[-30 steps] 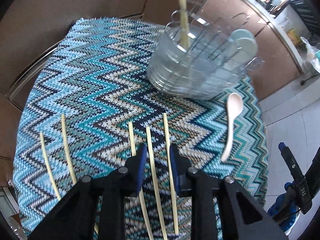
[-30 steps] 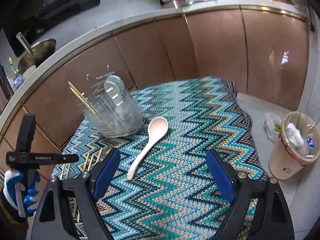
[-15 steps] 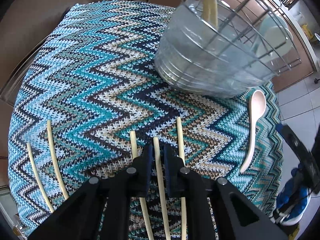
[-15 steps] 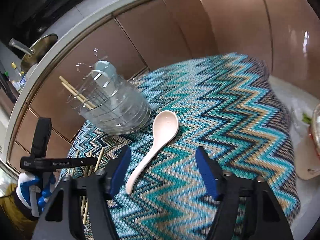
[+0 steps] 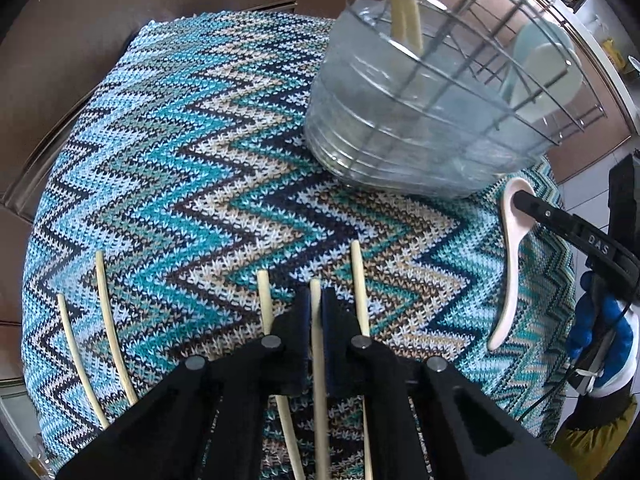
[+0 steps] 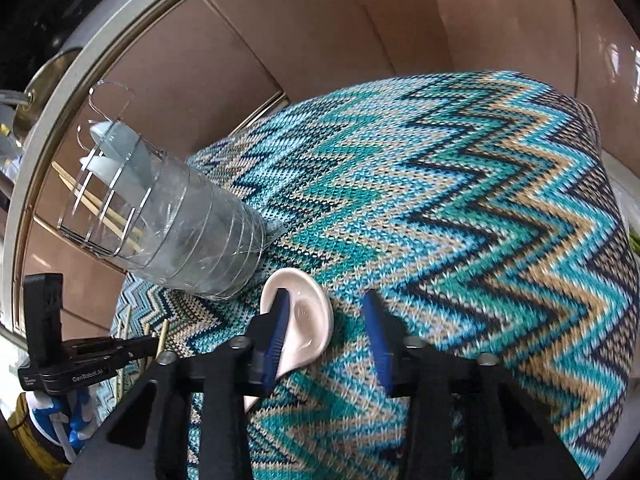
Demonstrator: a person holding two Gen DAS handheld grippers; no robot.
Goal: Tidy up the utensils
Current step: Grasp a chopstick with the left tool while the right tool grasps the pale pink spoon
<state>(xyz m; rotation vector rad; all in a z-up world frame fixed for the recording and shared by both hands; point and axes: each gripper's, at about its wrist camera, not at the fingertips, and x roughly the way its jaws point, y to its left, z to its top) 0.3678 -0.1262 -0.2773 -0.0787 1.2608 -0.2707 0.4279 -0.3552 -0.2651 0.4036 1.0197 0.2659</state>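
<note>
Left wrist only: chopsticks (image 5: 106,320) flat on cloth (image 5: 180,140)

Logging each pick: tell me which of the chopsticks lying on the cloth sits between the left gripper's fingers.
The middle chopstick of the right-hand group of three; the left gripper is shut on it. Its two neighbours lie outside the fingers, and another pair lies far left.

Spoon (image 6: 308,320) handle hidden behind right hand-held gripper (image 6: 328,334); chopstick (image 5: 318,360) lower ends cut off.

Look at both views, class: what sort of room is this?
Most likely a home kitchen: a curved run of glossy brown cabinets under a pale countertop, and a clear plastic utensil holder on a zigzag-knit cloth.
</note>
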